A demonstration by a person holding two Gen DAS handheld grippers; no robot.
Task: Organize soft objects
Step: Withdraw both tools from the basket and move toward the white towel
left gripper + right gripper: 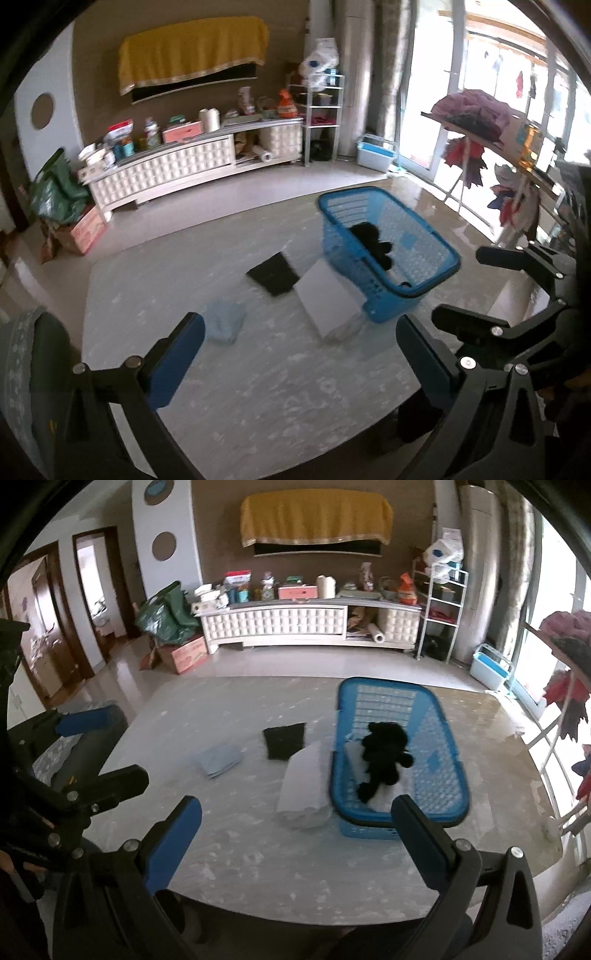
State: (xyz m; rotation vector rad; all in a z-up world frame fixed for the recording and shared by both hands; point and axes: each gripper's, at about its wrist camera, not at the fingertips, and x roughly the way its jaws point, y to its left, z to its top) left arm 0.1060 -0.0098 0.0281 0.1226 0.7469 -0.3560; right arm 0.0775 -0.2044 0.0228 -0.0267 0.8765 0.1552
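Pale marbled stone makes up the table (258,853), its near edge curving just beneath both claws and its right edge running past the basket toward the window side. The left claw (299,354) hangs with its blue-padded fingers spread wide and nothing between them; the right claw (295,834) is likewise spread and empty. A broad bare stretch of tabletop lies directly ahead of both.

Ahead and to the right of the right claw sits a blue latticed plastic basket (443,775), tilted, with a black plush toy (384,760) lying limp inside it. A white pillow-like pad (306,779), smooth and rectangular, touches the basket's left wall. Beyond it lies a flat black folded cloth (284,740), near but apart from the pad. Farther left rests a light-blue folded cloth (219,758), soft-edged, well apart from the basket and straight ahead of the left claw's left finger.
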